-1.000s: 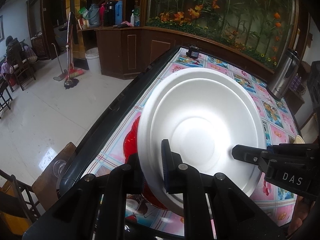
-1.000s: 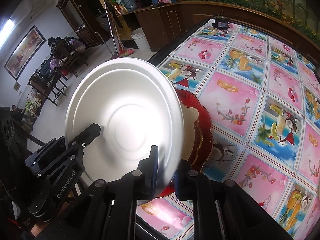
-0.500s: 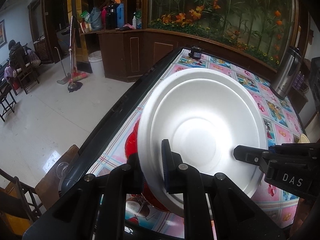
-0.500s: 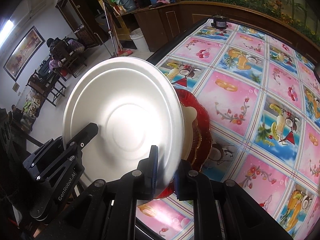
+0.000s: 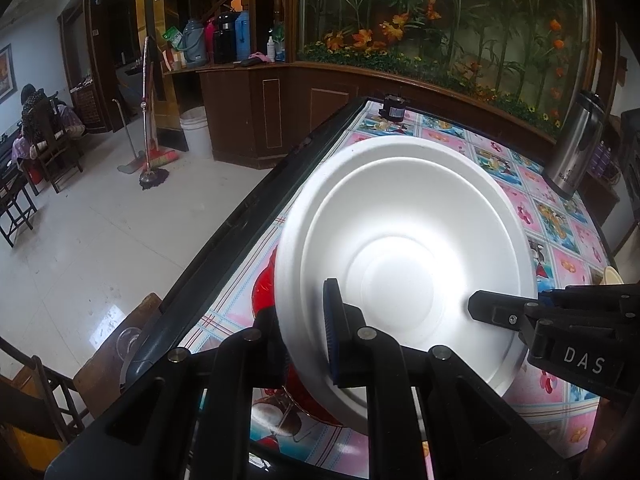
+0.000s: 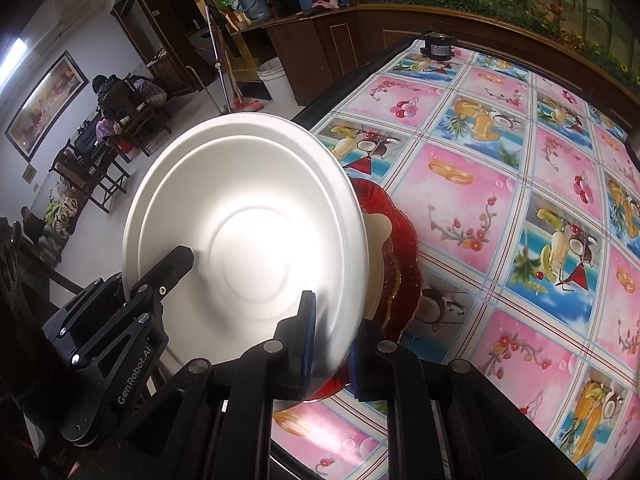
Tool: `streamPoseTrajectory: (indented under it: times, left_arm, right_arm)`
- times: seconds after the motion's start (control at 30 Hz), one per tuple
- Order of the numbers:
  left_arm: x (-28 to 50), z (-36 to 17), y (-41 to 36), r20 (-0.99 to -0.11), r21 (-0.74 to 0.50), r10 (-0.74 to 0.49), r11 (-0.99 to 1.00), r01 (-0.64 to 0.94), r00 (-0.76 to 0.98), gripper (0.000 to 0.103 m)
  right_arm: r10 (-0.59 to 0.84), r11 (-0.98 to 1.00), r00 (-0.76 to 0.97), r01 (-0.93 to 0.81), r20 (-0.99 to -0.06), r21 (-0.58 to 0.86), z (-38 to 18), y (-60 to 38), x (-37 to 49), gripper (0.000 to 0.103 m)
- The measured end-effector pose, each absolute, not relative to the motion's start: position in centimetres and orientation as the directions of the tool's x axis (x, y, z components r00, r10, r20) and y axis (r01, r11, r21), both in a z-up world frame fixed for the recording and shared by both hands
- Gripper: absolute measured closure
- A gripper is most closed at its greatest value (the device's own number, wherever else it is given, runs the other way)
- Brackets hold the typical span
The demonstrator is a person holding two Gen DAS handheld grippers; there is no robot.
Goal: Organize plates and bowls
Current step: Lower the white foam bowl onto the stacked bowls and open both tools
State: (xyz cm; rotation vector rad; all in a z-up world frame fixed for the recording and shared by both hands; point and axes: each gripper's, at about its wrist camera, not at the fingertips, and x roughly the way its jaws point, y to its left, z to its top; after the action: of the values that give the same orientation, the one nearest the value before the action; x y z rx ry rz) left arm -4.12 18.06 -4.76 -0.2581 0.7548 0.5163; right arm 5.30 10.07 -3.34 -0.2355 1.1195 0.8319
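The left tool [image 5: 306, 338] was clamped on the near rim of a white plate [image 5: 404, 280], which stood tilted up just ahead of its fingers. The right tool [image 6: 332, 340] pinched the same white plate [image 6: 248, 240] at its lower edge, on the opposite side. Just beyond the plate, red dishes [image 6: 402, 264] lay stacked on the table [image 6: 500, 200], a cream piece [image 6: 378, 228] resting in them.
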Motion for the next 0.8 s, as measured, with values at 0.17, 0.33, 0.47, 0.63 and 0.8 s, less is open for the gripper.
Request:
streamPoseTrajectory:
  times: [0.17, 0.33, 0.47, 0.63, 0.8]
  left_arm:
    - [-4.12, -4.59, 17.90, -0.706, -0.033, 0.361, 0.843, -0.537, 0.609, 0.091]
    - [-4.17, -4.58, 17.81, -0.706, -0.027, 0.366, 0.842, -0.539, 0.606, 0.091]
    - [-4.19, -4.51, 17.74, -0.701, -0.023, 0.371, 0.841, -0.540, 0.608, 0.091]
    - [-4.10, -4.55, 17.80, -0.704, -0.021, 0.369, 0.843, -0.537, 0.607, 0.091]
    - [-3.90, -4.54, 17.92, -0.707, -0.032, 0.356, 0.847, -0.530, 0.611, 0.089]
  right_arm:
    - [0.469, 0.684, 0.179, -0.693, -0.865, 0.228, -3.34, 10.10, 5.26, 0.089]
    - [0.469, 0.685, 0.180, -0.692, -0.864, 0.228, -3.36, 10.08, 5.26, 0.089]
    - [0.466, 0.685, 0.179, -0.692, -0.866, 0.226, -3.39, 10.09, 5.29, 0.087]
    - [0.463, 0.685, 0.187, -0.695, -0.866, 0.217, -3.19, 10.12, 5.21, 0.087]
    - [0.453, 0.692, 0.206, -0.695, -0.867, 0.196, -3.09, 10.09, 5.08, 0.085]
